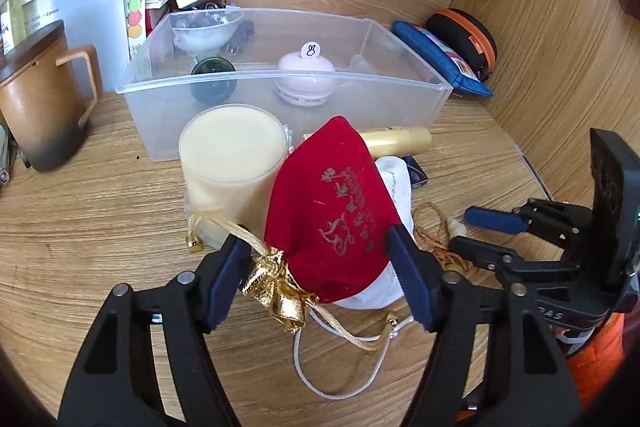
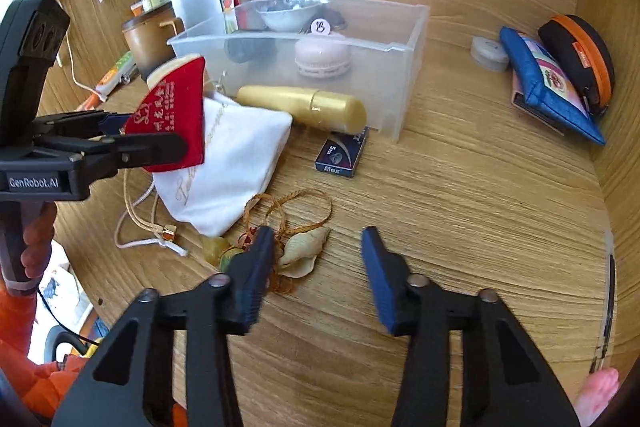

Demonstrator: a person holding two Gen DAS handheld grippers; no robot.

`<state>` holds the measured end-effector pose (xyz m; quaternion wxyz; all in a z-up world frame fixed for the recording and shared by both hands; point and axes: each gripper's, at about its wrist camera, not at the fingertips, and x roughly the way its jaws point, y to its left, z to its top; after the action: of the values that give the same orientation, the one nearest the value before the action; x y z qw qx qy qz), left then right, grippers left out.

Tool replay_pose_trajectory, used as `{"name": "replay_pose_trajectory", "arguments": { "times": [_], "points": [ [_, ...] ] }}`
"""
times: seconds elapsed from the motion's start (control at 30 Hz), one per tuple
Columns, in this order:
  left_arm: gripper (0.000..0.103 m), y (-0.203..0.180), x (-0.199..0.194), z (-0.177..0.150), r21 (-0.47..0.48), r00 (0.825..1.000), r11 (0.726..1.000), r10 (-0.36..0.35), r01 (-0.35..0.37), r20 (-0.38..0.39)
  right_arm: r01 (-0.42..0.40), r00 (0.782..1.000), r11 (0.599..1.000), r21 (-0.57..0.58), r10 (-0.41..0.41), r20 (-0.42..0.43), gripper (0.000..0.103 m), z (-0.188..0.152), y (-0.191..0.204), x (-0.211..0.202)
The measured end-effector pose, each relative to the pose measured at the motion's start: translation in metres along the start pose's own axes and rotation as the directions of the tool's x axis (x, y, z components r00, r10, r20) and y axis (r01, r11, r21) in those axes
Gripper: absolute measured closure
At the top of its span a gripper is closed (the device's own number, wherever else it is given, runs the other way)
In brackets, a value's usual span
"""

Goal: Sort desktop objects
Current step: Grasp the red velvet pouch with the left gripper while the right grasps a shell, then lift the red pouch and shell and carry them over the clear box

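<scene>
My left gripper (image 1: 320, 263) is shut on a red velvet pouch (image 1: 332, 211) with gold print and holds it lifted above a white drawstring pouch (image 2: 232, 163); the red pouch also shows in the right wrist view (image 2: 172, 115). My right gripper (image 2: 318, 267) is open and empty, low over the desk, its left finger beside a seashell charm (image 2: 300, 251) on an orange cord. A clear plastic bin (image 1: 280, 83) behind holds a pink round case (image 1: 306, 75) and a dark green ball (image 1: 213, 79).
A cream cylinder (image 1: 232, 155), a gold tube (image 2: 304, 107) and a small blue box (image 2: 340, 155) lie in front of the bin. A brown mug (image 1: 44, 99) stands left. A blue pouch (image 2: 548, 87) and a black-orange case (image 2: 576, 59) lie right.
</scene>
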<state>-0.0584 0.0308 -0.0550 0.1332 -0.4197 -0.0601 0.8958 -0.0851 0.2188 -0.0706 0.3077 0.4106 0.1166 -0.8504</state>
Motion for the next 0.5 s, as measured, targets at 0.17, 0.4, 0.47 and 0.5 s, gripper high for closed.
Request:
{"name": "replay_pose_trajectory", "arguments": {
  "times": [0.17,0.4,0.47,0.5],
  "points": [
    [0.039,-0.0010,0.0009,-0.0005,0.004,1.000,1.000,-0.009,0.009,0.003,0.005,1.000,1.000,0.002,-0.005,-0.011,0.072,-0.0022,-0.0004,0.0047],
    [0.054,-0.0021,0.0018,-0.0006,0.007,0.999,0.999,-0.034,0.034,0.018,0.025,1.000,0.999,-0.024,-0.025,0.000,0.084,0.0015,0.0042,0.0084],
    [0.058,-0.0024,-0.0002,-0.0015,0.016,0.999,0.999,-0.034,0.033,0.031,0.029,1.000,0.999,-0.031,-0.029,0.000,0.087,0.0027,0.0057,0.0086],
    [0.059,-0.0019,-0.0009,-0.0018,0.018,0.999,0.999,-0.035,0.034,0.032,0.028,1.000,0.999,-0.029,-0.028,-0.001,0.087,0.0029,0.0054,0.0086]
  ]
}}
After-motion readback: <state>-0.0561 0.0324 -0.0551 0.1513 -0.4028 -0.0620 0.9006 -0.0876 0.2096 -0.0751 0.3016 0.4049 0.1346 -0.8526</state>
